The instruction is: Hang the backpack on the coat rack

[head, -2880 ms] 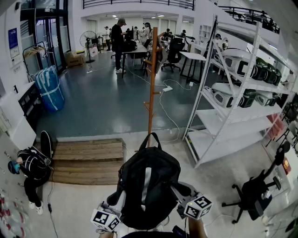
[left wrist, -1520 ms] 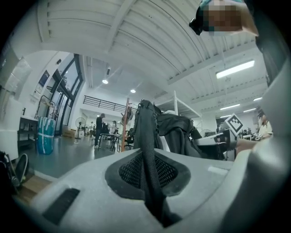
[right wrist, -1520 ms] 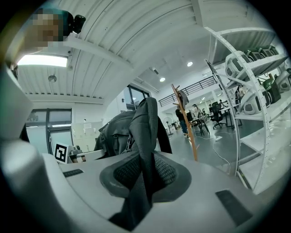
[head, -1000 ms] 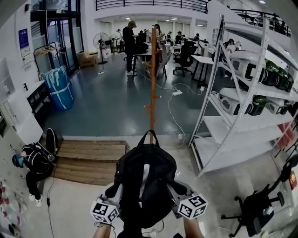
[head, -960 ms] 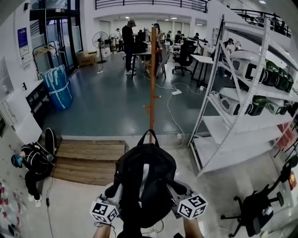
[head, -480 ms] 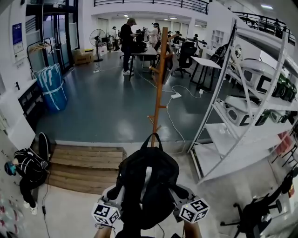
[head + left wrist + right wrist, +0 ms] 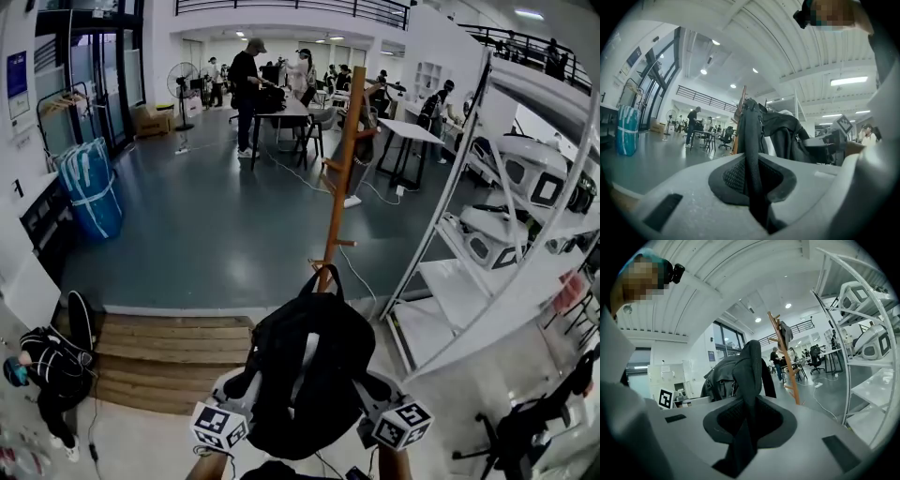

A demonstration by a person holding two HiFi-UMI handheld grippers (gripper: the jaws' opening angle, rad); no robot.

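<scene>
A black backpack (image 7: 305, 370) hangs in the air between both grippers, its top loop (image 7: 323, 277) upright. My left gripper (image 7: 236, 398) is shut on the left shoulder strap (image 7: 752, 164). The right gripper (image 7: 370, 401) is shut on the right strap (image 7: 749, 394). Just beyond the bag stands the wooden coat rack (image 7: 339, 173), a tall pole with side pegs; a dark garment hangs near its top. In the right gripper view the coat rack (image 7: 783, 357) rises to the right of the bag (image 7: 726, 373).
White metal shelving (image 7: 506, 234) with boxed appliances stands at the right. A low wooden step (image 7: 173, 352) lies at the left, with a black bag (image 7: 52, 361) beside it. A blue wrapped bundle (image 7: 86, 187), desks and several people are farther off. An office chair (image 7: 534, 427) sits at lower right.
The view has moved forward with the backpack. The coat rack is now closer and larger, just behind the bag's top loop, and the shelving has swung nearer on the right.
</scene>
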